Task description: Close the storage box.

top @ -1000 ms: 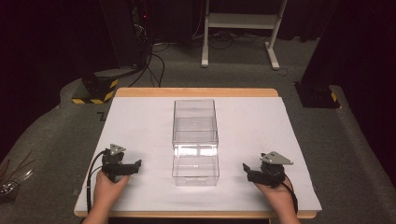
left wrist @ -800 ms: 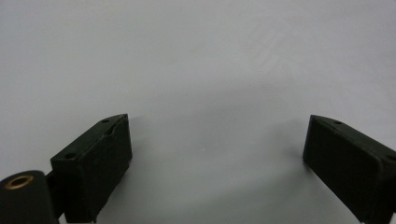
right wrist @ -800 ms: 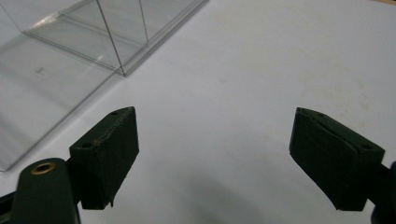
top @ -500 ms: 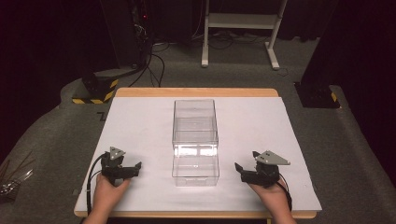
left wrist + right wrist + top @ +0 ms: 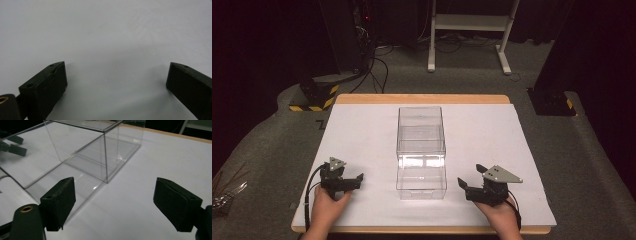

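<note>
A clear plastic box [image 5: 421,135] stands in the middle of the white sheet [image 5: 362,130], with a lower clear section [image 5: 421,180] jutting from its near end. My left gripper [image 5: 356,180] rests to the left of that near end, open and pointing at it, a short gap away. The left gripper view has its jaws wide apart [image 5: 115,75] over bare white sheet. My right gripper [image 5: 468,179] lies to the right of the box, open and empty. In the right gripper view [image 5: 113,195] the box [image 5: 82,152] is just ahead and to the left.
The sheet covers a wooden table [image 5: 422,98]. On the floor behind are a black stand with a striped base [image 5: 314,95], white frame legs [image 5: 467,35] and cables [image 5: 377,65]. A dark post base [image 5: 552,100] stands at the right.
My right gripper has shifted left, closer to the near end of the box. The left gripper has hardly moved.
</note>
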A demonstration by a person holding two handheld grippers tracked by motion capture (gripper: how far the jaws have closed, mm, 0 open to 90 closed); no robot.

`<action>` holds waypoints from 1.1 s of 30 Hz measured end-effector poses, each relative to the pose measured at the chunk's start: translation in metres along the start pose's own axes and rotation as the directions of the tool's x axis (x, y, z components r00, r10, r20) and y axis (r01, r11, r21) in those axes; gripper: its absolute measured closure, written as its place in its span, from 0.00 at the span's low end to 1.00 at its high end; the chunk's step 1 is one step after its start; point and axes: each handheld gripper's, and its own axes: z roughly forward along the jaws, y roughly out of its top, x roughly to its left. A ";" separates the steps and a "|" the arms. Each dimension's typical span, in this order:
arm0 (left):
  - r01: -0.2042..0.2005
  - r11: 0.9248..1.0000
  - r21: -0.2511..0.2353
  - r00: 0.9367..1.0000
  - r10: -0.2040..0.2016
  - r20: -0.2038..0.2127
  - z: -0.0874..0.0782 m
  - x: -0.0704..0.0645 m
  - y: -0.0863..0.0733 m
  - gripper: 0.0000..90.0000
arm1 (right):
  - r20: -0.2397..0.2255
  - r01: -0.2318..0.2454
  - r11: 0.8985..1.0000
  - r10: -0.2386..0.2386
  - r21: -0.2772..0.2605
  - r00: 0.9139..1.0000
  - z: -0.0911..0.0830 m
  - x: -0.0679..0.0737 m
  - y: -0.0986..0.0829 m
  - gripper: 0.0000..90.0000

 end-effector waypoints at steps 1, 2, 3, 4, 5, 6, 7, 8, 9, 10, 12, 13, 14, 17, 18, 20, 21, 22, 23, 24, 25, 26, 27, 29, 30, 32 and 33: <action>-0.001 1.000 0.000 1.000 0.001 0.000 0.000 0.000 0.000 0.04 | -0.007 -0.001 1.000 0.001 0.001 1.000 0.000 0.002 0.000 0.20; 0.000 1.000 0.001 1.000 0.000 0.000 0.000 0.000 0.000 0.04 | -0.008 0.002 1.000 -0.002 0.000 1.000 -0.001 0.004 0.000 0.20; 0.000 1.000 0.001 1.000 0.000 0.000 0.000 0.000 0.000 0.04 | -0.008 0.002 1.000 -0.002 0.000 1.000 -0.001 0.004 0.000 0.20; 0.000 1.000 0.001 1.000 0.000 0.000 0.000 0.000 0.000 0.04 | -0.015 0.004 1.000 -0.004 -0.003 1.000 -0.001 0.005 0.001 0.19; 0.000 1.000 0.000 1.000 0.000 0.000 0.000 0.000 0.000 0.04 | -0.026 -0.003 1.000 0.003 -0.010 1.000 -0.002 0.006 0.001 0.19; 0.001 1.000 0.001 1.000 -0.001 0.001 0.000 0.000 0.000 0.04 | -0.042 -0.001 1.000 0.000 -0.015 0.999 -0.004 0.010 0.001 0.19; 0.001 1.000 0.000 1.000 -0.001 0.000 0.000 0.000 0.000 0.04 | -0.042 0.003 1.000 -0.004 -0.012 0.999 -0.004 0.012 0.002 0.19; 0.001 1.000 0.001 1.000 -0.001 0.001 0.000 0.000 0.000 0.04 | -0.048 0.006 1.000 -0.007 -0.017 0.999 -0.005 0.013 0.002 0.19; 0.001 1.000 0.001 1.000 -0.001 0.001 0.000 0.000 0.000 0.04 | -0.053 0.002 1.000 -0.003 -0.019 0.999 -0.005 0.015 0.002 0.19; 0.000 1.000 0.001 1.000 0.000 0.001 0.000 0.000 0.000 0.04 | -0.061 0.001 1.000 -0.002 -0.022 0.998 -0.006 0.016 0.002 0.19; 0.002 1.000 0.001 1.000 -0.002 0.001 0.000 0.000 0.000 0.04 | -0.069 0.009 1.000 -0.011 -0.023 0.998 -0.005 0.019 0.002 0.19; 0.002 1.000 0.001 1.000 -0.002 0.001 0.000 0.000 0.000 0.04 | -0.071 0.011 1.000 -0.013 -0.023 0.997 -0.005 0.020 0.002 0.19; 0.002 1.000 0.000 1.000 -0.002 0.000 0.000 0.000 0.000 0.04 | -0.077 0.010 1.000 -0.012 -0.022 0.997 -0.005 0.022 0.002 0.19; 0.001 1.000 0.001 1.000 -0.001 0.000 0.000 0.000 0.000 0.04 | -0.097 0.010 1.000 -0.013 -0.030 0.995 -0.005 0.024 0.002 0.19; 0.001 1.000 0.001 1.000 -0.001 0.000 0.000 0.000 0.000 0.04 | -0.103 0.009 1.000 -0.012 -0.030 0.995 -0.005 0.025 0.002 0.19; 0.001 1.000 0.001 1.000 -0.001 0.000 0.000 0.000 0.000 0.04 | -0.111 0.011 1.000 -0.014 -0.027 0.994 -0.004 0.028 0.002 0.19; 0.001 1.000 0.001 1.000 -0.001 0.000 0.000 0.000 0.000 0.04 | -0.111 0.011 1.000 -0.014 -0.027 0.994 -0.004 0.028 0.002 0.19; 0.001 1.000 0.001 1.000 -0.001 0.000 0.000 0.000 0.000 0.04 | -0.122 0.019 1.000 -0.021 -0.021 0.992 -0.002 0.031 0.001 0.19; 0.001 1.000 0.001 1.000 -0.001 0.000 0.000 0.000 0.000 0.04 | -0.124 0.024 1.000 -0.026 -0.017 0.992 -0.001 0.032 0.001 0.19; 0.001 1.000 0.000 1.000 -0.001 -0.001 0.000 0.000 0.000 0.04 | -0.127 0.030 0.999 -0.031 -0.012 0.991 0.000 0.033 0.001 0.19; 0.001 1.000 0.000 1.000 -0.001 -0.001 0.000 0.000 0.000 0.04 | -0.127 0.030 0.999 -0.031 -0.012 0.991 0.000 0.033 0.001 0.19; 0.000 1.000 0.000 1.000 0.000 -0.001 0.000 0.000 0.000 0.04 | -0.133 0.031 0.999 -0.032 -0.010 0.991 0.002 0.035 0.000 0.19; 0.000 1.000 0.000 1.000 0.000 -0.001 0.000 0.000 0.000 0.04 | -0.135 0.034 0.999 -0.035 -0.008 0.990 0.003 0.036 0.000 0.19; 0.000 1.000 0.000 1.000 0.000 -0.001 0.000 0.000 0.000 0.04 | -0.137 0.036 0.999 -0.037 -0.008 0.990 0.003 0.036 -0.001 0.19; -0.002 1.000 0.000 1.000 0.002 -0.002 0.000 0.000 0.000 0.04 | -0.139 0.038 0.999 -0.038 -0.004 0.990 0.004 0.037 -0.001 0.19; -0.002 1.000 0.000 1.000 0.002 -0.002 0.000 0.000 0.000 0.04 | -0.141 0.041 0.999 -0.041 0.000 0.989 0.006 0.038 -0.002 0.19; 0.000 1.000 0.000 1.000 0.000 -0.001 0.000 0.000 0.000 0.04 | -0.145 0.042 0.999 -0.041 0.002 0.989 0.007 0.039 -0.002 0.19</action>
